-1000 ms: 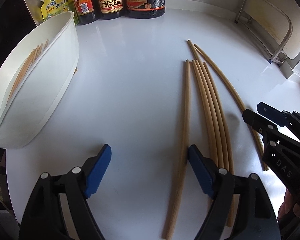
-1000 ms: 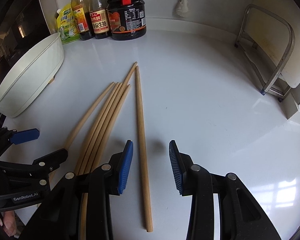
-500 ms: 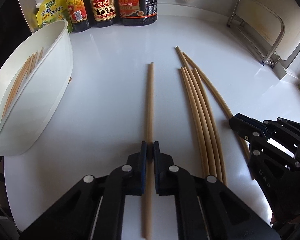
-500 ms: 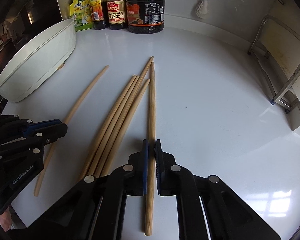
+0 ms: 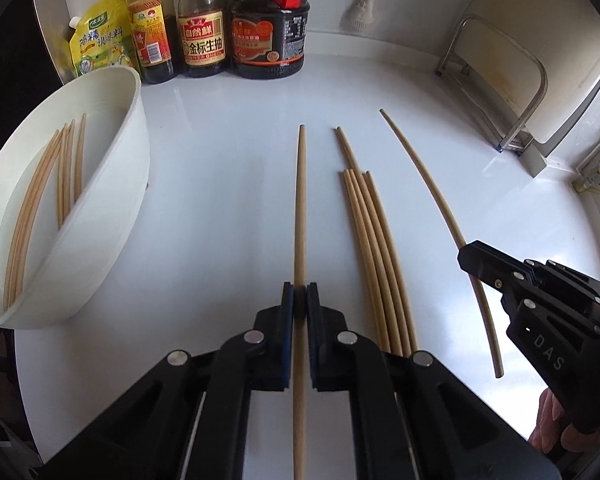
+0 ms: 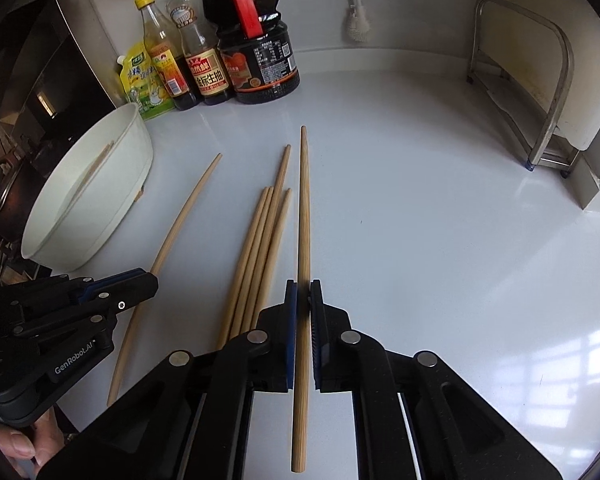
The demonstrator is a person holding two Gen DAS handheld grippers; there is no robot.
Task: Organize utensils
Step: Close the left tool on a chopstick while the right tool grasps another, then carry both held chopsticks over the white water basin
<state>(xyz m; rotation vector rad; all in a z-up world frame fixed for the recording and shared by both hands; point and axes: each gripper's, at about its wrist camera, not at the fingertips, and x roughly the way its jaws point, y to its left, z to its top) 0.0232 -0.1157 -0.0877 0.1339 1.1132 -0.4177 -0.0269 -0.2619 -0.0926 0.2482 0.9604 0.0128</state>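
Note:
My left gripper [image 5: 299, 292] is shut on one wooden chopstick [image 5: 300, 200], held lengthwise above the white counter [image 5: 228, 208]. My right gripper [image 6: 303, 290] is shut on another chopstick [image 6: 304, 208], also lifted and pointing away from me. Between the two held sticks, several loose chopsticks [image 5: 376, 248] lie bundled on the counter, seen too in the right wrist view as the bundle [image 6: 260, 248]. A white bowl [image 5: 112, 208] at the left holds several chopsticks [image 5: 40, 200]. In each wrist view the other gripper shows at the side: the right gripper [image 5: 466, 258] and the left gripper [image 6: 150, 280].
Sauce bottles [image 5: 202, 36], a dark soy jug [image 5: 268, 40] and a yellow pouch [image 5: 96, 40] line the back wall. A metal rack [image 5: 536, 92] stands at the right and a brush [image 5: 360, 12] hangs behind. The counter's front edge is close below the grippers.
Both grippers went from open to shut, each on one chopstick, then rose and lifted their sticks off the counter. The bundle stayed where it was.

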